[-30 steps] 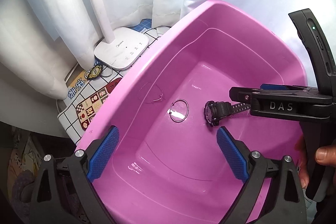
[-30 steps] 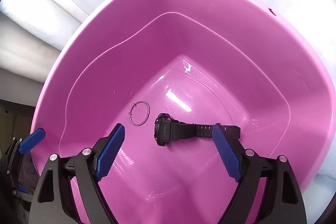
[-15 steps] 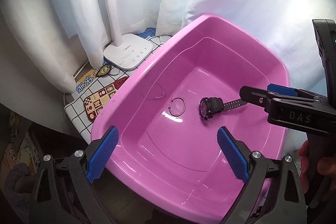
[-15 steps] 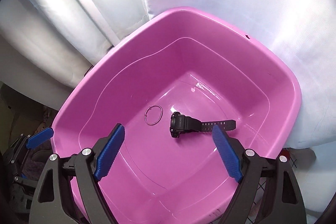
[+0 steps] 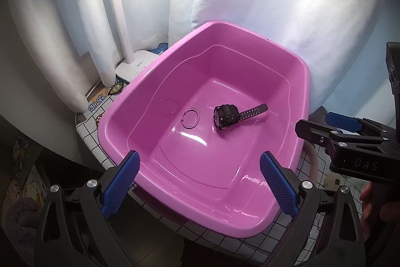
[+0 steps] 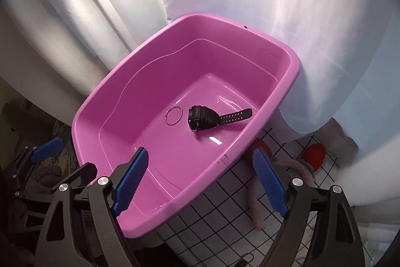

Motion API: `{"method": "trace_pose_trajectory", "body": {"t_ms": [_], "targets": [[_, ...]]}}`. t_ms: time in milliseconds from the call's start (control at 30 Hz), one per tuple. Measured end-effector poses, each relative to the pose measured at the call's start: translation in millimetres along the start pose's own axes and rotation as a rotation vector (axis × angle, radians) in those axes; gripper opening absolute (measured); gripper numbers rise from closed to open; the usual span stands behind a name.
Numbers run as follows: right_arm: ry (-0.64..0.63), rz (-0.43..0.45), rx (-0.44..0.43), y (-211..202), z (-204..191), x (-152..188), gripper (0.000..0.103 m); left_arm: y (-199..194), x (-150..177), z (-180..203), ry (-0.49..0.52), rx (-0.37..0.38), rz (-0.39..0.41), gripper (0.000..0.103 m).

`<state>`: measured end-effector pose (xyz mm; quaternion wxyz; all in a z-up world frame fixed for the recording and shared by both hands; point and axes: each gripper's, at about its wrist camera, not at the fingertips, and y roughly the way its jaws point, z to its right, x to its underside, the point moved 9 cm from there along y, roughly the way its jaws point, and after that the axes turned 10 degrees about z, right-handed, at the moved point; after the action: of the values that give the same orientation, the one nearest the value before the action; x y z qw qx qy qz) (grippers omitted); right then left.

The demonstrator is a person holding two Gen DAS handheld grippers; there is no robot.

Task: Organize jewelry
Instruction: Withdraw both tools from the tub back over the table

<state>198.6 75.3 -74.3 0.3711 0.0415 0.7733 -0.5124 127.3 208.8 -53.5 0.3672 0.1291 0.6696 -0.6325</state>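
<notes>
I note a tabletop under a white cloth with a black grid (image 6: 225,214), backed by white curtains (image 5: 250,4). At its far left corner stands the white base of a desk lamp (image 5: 135,64), its printed mark too small for me to read; beside it a patterned mat (image 5: 96,104) carries blue characters I cannot make out. A pink plastic basin (image 5: 117,114) rests on the cloth. To its right lie a fuzzy pink cord (image 6: 255,202) and a red item (image 6: 315,153) I cannot identify.

On the basin floor lies a black wristwatch (image 5: 225,115), case on edge toward the left, long axis running left to right, one strap reaching toward the right wall. Just left of it, apart from it, a thin wire hoop (image 5: 190,118) lies flat.

My left gripper (image 5: 198,183) hangs over the basin's near rim, jaws wide apart, nothing between them. My right gripper (image 6: 200,183) is likewise spread and empty; its body reads "DAS" in the left view.
</notes>
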Motion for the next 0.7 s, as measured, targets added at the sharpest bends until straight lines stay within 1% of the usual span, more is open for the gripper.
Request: {"method": "trace_pose_trajectory", "body": {"t_ms": [300,433,700], "targets": [[0.050,0.036,0.011,-54.6,30.1,44.9,0.082,-27.2,15.3,47.2,0.039,0.032,0.029,0.095],[0.085,0.046,0.029,-74.3,49.5,68.9,0.082,-34.8,25.5,75.7,0.069,0.053,0.030,0.095],[0.172,0.050,0.087,-109.2,102.0,124.3,0.082,-49.1,57.7,136.4,0.136,0.109,0.023,0.095]]}}
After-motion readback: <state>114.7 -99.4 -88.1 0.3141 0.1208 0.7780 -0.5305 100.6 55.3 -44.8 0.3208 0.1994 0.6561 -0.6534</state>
